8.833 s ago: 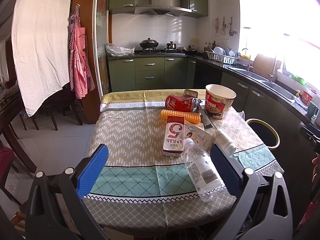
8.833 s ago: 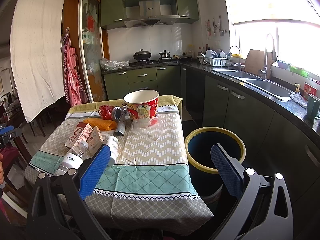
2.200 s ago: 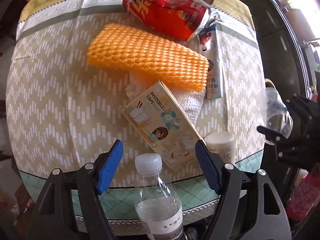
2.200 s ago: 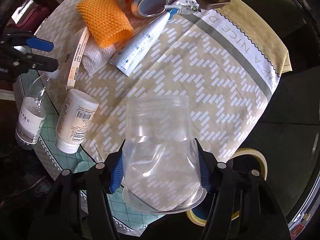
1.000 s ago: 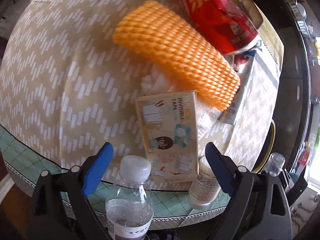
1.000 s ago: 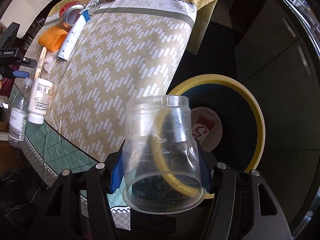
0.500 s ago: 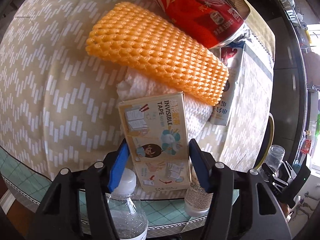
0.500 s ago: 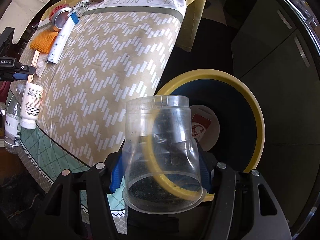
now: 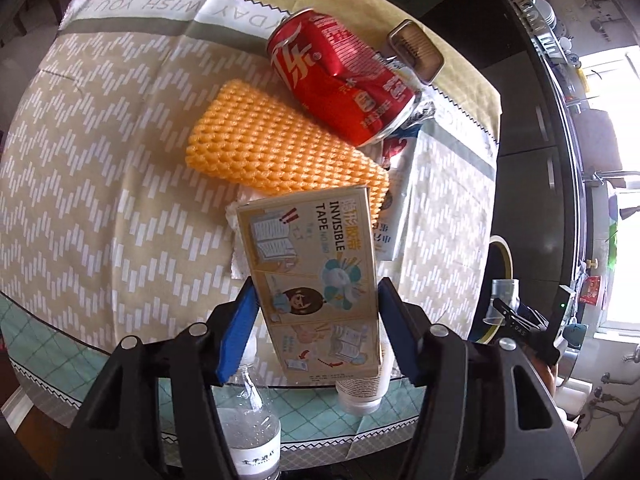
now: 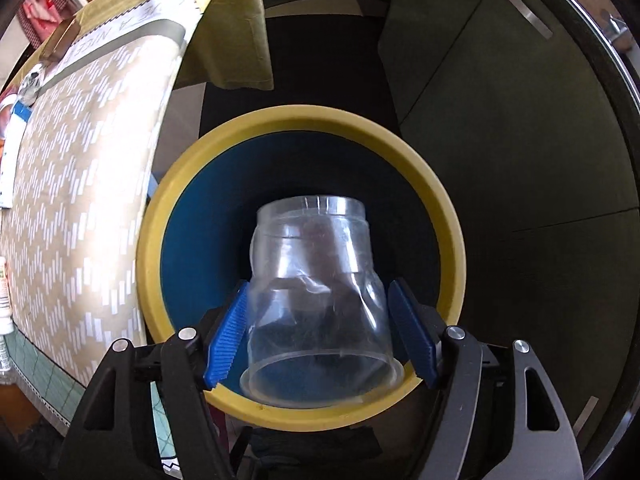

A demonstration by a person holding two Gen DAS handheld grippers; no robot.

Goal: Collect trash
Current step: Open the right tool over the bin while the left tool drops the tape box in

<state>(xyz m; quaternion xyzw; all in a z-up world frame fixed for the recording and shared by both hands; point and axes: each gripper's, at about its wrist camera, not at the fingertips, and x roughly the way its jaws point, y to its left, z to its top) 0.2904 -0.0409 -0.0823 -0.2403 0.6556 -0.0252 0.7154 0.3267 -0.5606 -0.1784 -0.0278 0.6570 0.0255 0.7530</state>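
- The bin (image 10: 434, 184), yellow-rimmed and just beside the table (image 9: 100, 168), sits directly under the right gripper (image 10: 318, 332); its contents are hidden.
- The right gripper's fingers look parted around the clear plastic cup (image 10: 316, 300): dropping step, I judge.
- The left gripper (image 9: 316, 328) clamps the tape box (image 9: 316, 280) above the table; it needs carrying to the bin.

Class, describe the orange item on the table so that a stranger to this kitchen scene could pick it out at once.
Start at the patterned tablecloth and find the red can lying on its side. Just in front of it lies the orange foam net sleeve, the only soft, honeycomb-meshed thing there, unprinted unlike the tape box.
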